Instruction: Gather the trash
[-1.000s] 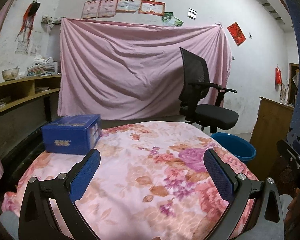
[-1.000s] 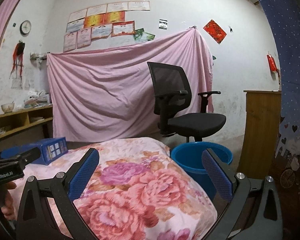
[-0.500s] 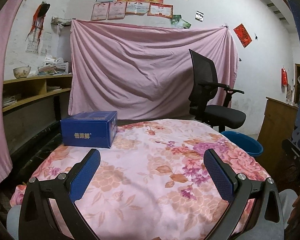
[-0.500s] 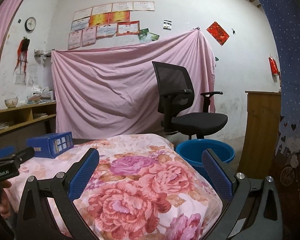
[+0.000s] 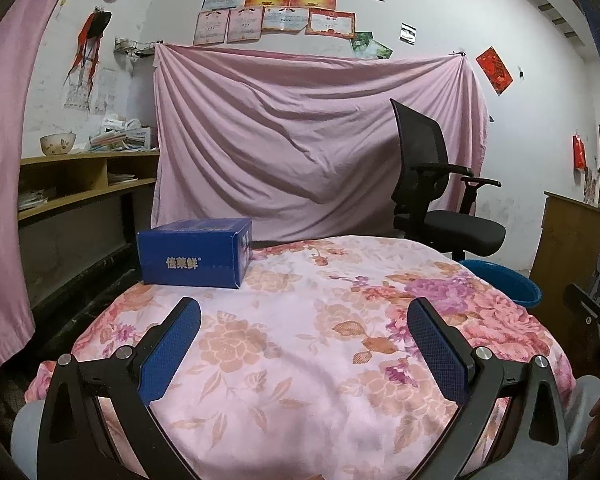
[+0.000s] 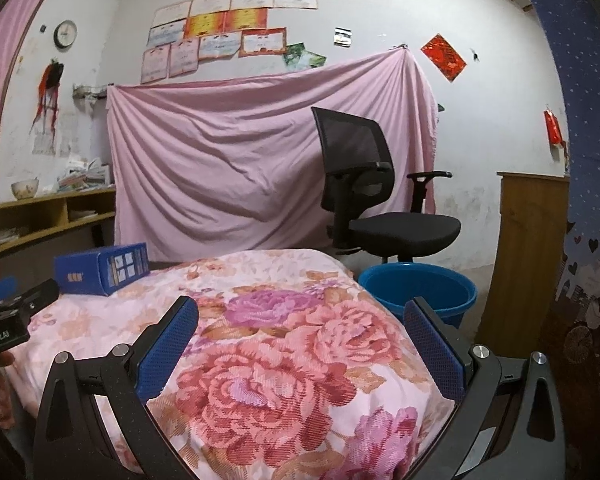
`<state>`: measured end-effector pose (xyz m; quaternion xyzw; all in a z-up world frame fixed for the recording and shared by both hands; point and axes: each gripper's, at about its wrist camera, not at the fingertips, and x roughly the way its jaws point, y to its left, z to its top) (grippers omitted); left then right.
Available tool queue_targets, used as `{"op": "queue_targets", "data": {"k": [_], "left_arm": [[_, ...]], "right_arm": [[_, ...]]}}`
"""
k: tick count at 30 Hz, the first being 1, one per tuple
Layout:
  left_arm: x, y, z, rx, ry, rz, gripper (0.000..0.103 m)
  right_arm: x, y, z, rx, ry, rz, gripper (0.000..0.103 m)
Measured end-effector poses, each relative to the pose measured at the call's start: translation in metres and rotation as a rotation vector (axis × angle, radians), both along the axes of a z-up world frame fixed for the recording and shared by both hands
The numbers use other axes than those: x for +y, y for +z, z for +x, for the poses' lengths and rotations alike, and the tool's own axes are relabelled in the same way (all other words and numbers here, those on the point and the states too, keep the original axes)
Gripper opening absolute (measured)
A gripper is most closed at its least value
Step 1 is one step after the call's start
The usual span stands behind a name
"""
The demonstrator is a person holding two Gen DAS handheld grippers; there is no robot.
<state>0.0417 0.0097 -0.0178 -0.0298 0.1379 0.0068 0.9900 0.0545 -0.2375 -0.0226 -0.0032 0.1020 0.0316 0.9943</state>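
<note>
A blue cardboard box (image 5: 196, 252), the only apparent piece of trash in sight, sits on the flowered cloth (image 5: 300, 340) ahead and to the left of the left gripper (image 5: 304, 332), well apart from its fingertips and untouched. Both the left gripper and the right gripper (image 6: 300, 332) hover over the cloth with jaws spread wide and nothing between them. A blue basin (image 6: 418, 290), the likely place for the trash, stands on the floor just beyond the right gripper, ahead and to its right, so the collecting appears not yet begun: the box remains to be grasped and carried over.
</note>
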Motion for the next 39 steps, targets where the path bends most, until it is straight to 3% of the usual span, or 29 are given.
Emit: {"op": "queue_targets", "data": {"k": [39], "left_arm": [[0.0038,-0.0045,0.0019,-0.011,0.001,0.018,0.101]], "right_arm": [[0.0024,-0.0020,0.0029,0.019,0.001,-0.002,0.103]]}}
